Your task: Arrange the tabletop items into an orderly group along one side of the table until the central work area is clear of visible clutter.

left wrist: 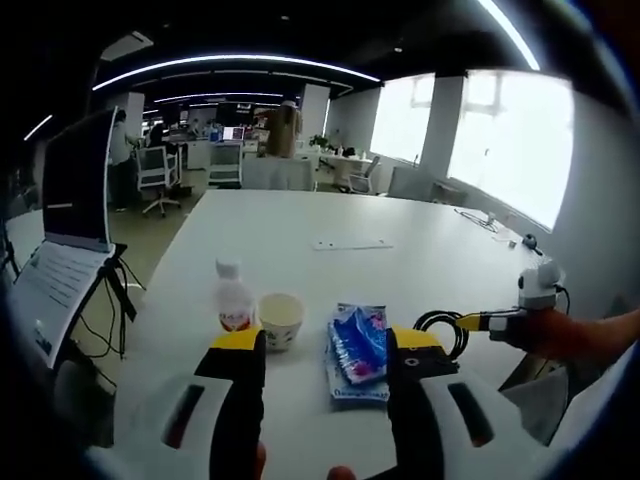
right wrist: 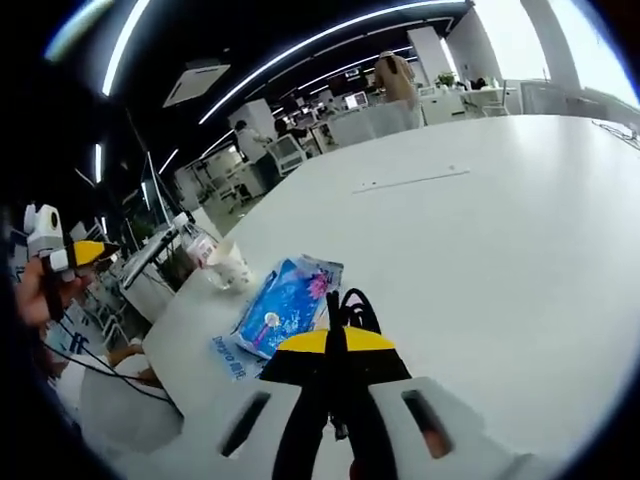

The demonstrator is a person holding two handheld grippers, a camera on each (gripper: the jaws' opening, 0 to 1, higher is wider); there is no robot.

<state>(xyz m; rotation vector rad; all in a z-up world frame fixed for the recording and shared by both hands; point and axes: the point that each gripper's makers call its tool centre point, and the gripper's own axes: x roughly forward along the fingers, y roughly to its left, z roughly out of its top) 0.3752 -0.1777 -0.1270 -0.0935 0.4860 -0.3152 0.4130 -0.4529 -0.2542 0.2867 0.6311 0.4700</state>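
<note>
Four items are sitting near the table (left wrist: 420, 250) edge: bottle (left wrist: 233, 297), cup (left wrist: 281, 319), blue packet (left wrist: 358, 350), black cable (right wrist: 352, 308). Left gripper (left wrist: 326, 345) fingers are gaping wide; right gripper (right wrist: 335, 350) fingers are pinching the cable at 12 o'clock. Dragging it risks snagging the packet.

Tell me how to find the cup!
Look at the near edge of the big white table. Three things sit in a row there: a bottle, the cup, then a blue packet. The cup is the short, open, cream-coloured one in the middle.
</note>
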